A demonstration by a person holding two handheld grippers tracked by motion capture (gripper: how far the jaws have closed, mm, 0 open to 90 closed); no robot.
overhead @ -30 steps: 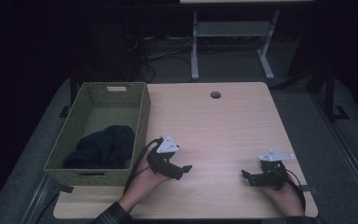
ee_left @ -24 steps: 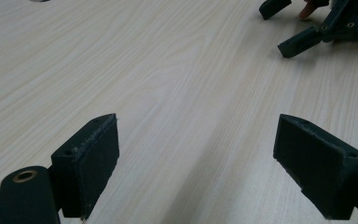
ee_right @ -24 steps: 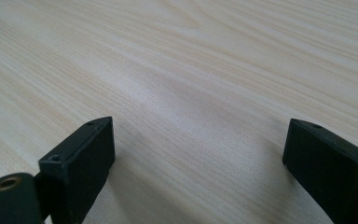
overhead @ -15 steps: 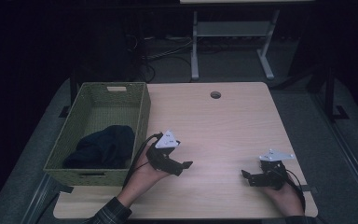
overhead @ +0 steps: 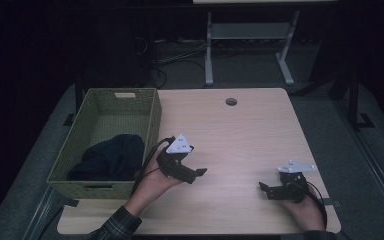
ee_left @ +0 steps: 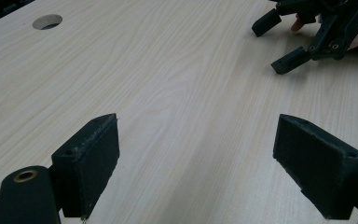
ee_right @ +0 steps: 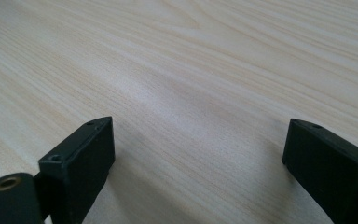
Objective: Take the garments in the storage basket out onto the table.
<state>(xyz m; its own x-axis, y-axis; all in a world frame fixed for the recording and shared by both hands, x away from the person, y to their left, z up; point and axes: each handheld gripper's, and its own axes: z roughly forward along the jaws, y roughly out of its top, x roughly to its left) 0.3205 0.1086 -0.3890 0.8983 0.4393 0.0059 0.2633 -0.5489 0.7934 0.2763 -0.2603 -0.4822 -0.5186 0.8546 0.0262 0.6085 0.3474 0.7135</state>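
Observation:
A green woven basket (overhead: pixel 152 117) stands at the table's left, with a dark cloth (overhead: pixel 111 156) bundled in its near half. My left gripper (overhead: pixel 196 173) hovers just right of the basket's near corner, jaws wide open and empty over bare wood (ee_left: pixel 196 154). My right gripper (overhead: pixel 265 189) rests low near the table's front right edge, also open with nothing between its jaws (ee_right: pixel 196 158). The left gripper view also shows the right gripper (ee_left: pixel 279 46) farther off at the top right.
The light wooden table (overhead: pixel 240 135) has a round cable hole (overhead: pixel 231 101) near its far edge. A white metal frame (overhead: pixel 250 35) stands on the dark floor behind the table. Grey mats flank the table on both sides.
My left gripper has lifted a little and edged toward the basket. The right gripper has stayed where it was.

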